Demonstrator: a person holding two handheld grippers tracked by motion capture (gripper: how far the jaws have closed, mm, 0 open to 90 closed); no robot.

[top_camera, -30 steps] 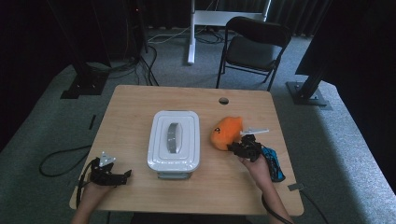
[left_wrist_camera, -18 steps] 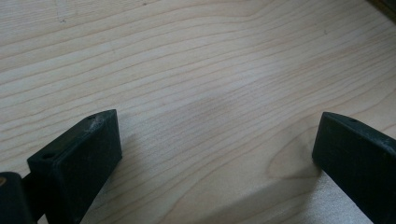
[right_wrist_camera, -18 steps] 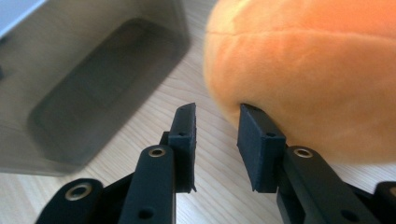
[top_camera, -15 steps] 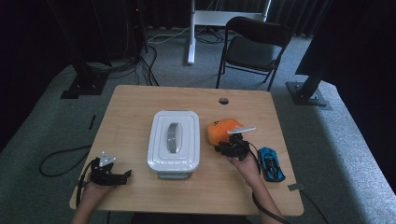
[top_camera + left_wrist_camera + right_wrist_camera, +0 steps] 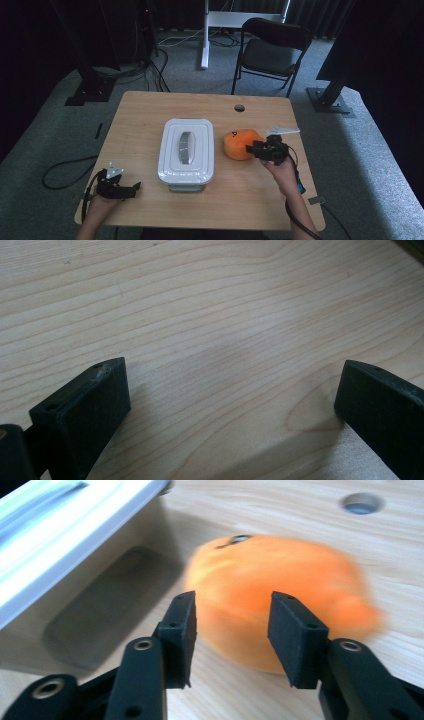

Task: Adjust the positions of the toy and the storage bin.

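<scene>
Right tongs [image 5: 252,148] are spread apart, jaws hanging right at the orange plush toy [image 5: 241,144] without clamping it. The plush sits on the bench [image 5: 145,107] right of middle, just beside the white lidded container [image 5: 186,149]. Left tongs [image 5: 131,187] rest released near the front-left corner, over bare wood.

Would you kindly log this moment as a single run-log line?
right gripper: open, at orange plush toy, not closed on it | left gripper: open, over bare table | white lidded box: lid on
</scene>
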